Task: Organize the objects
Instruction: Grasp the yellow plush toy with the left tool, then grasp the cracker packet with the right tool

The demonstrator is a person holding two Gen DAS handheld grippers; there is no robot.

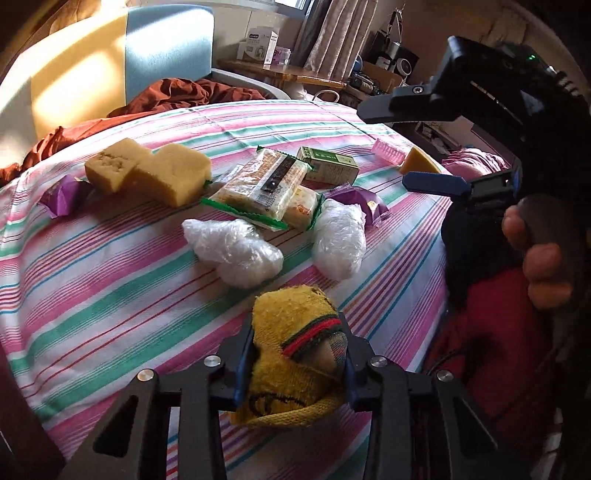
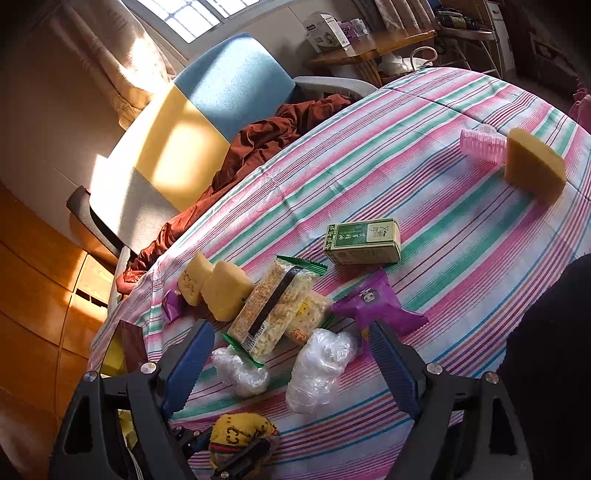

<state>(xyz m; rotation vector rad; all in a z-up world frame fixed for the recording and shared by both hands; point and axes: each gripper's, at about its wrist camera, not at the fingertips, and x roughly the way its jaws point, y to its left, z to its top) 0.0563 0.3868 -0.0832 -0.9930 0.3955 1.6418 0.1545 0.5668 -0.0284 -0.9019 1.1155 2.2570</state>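
Pink, green and white striped bedsheet (image 2: 424, 155) covers the whole work surface. Behind it a padded blue and yellow headboard (image 2: 207, 110), sunlit in patches (warm, low light). Crumpled rust-brown blanket (image 2: 280, 140) lies at its foot. Barred window (image 2: 195, 14) above, beige curtains (image 1: 343, 33) beside it. Wooden side table (image 1: 280, 74) carries white cartons. Orange-brown wooden cabinet (image 2: 40, 280) at left.
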